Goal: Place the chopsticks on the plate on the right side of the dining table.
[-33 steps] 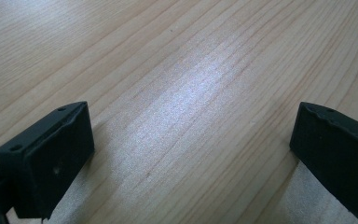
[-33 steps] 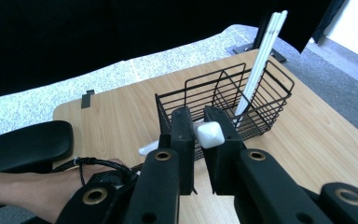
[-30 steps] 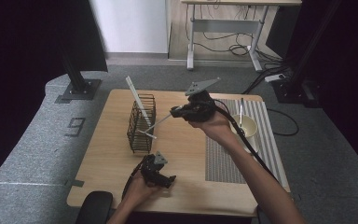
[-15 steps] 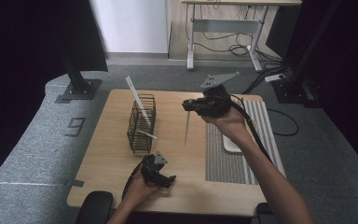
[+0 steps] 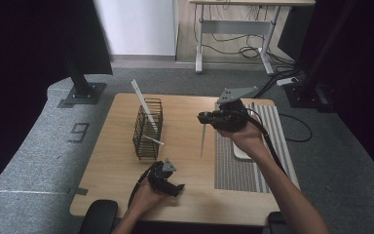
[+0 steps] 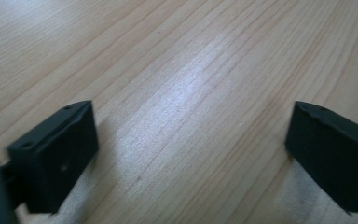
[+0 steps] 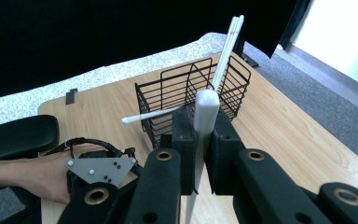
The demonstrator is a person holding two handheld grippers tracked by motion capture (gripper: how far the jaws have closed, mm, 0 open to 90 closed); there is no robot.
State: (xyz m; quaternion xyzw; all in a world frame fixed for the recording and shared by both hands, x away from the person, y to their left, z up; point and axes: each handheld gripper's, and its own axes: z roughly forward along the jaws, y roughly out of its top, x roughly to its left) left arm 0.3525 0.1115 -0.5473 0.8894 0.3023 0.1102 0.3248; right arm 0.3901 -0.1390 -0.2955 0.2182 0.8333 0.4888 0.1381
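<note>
My right gripper hovers over the middle of the table, shut on a long white utensil that hangs down from its jaws toward the wood. In the right gripper view the utensil's flat white end sticks up between the jaws of that gripper. A black wire basket to the left holds white sticks. My left gripper rests near the front edge. Its jaws have just been closing a little but stand wide over bare wood, nothing between them.
A grey striped mat covers the right part of the wooden table. A white dish on the mat is mostly hidden under my right hand. Beyond the table are a grey floor and a desk frame.
My right gripper has shifted to the right, away from the basket, with the white utensil in it. The left hand has stayed put.
</note>
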